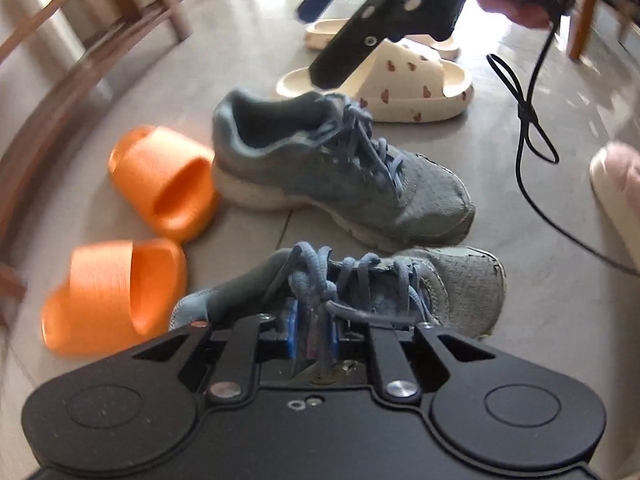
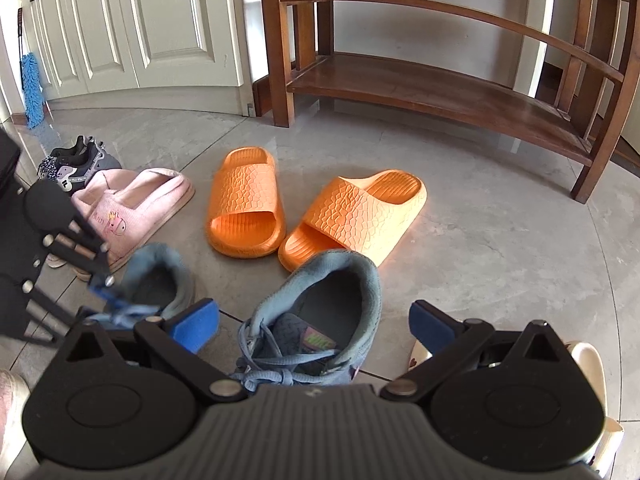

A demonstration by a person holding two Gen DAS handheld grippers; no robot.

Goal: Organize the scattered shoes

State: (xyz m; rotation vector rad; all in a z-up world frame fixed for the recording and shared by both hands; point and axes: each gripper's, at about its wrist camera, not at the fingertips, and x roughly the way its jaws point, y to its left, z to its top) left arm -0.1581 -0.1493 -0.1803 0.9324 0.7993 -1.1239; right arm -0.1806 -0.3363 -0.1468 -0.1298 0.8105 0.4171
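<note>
Grey floor tiles (image 2: 500, 240) carry the whole scatter of shoes. In the left wrist view the left gripper (image 1: 312, 338) sits at the bottom centre with its blue pads drawn close together on the laces and tongue of a blue-grey sneaker (image 1: 400, 292). A second blue-grey sneaker (image 1: 340, 172) stands just beyond it, in the middle of the frame, toe to the right. Two orange slides (image 1: 160, 184) lie at the left, the upper one touching that sneaker's heel. A cream slipper with heart prints (image 1: 404, 84) lies behind the sneakers at upper centre, partly covered by the right gripper (image 1: 320, 52), which hangs over it. A black cable (image 1: 528, 128) dangles at the right.

In the right wrist view the right gripper (image 2: 314, 324) holds nothing; its blue pads are spread wide on either side of the second sneaker (image 2: 316, 320), whose opening faces the camera at lower centre. The orange slides (image 2: 316, 208) lie just past its heel, between it and a wooden shoe rack (image 2: 440, 88) in the upper right. A pink slipper (image 2: 136, 208) and a dark sneaker (image 2: 76, 164) lie at the left, near white cupboard doors (image 2: 160, 20).
</note>
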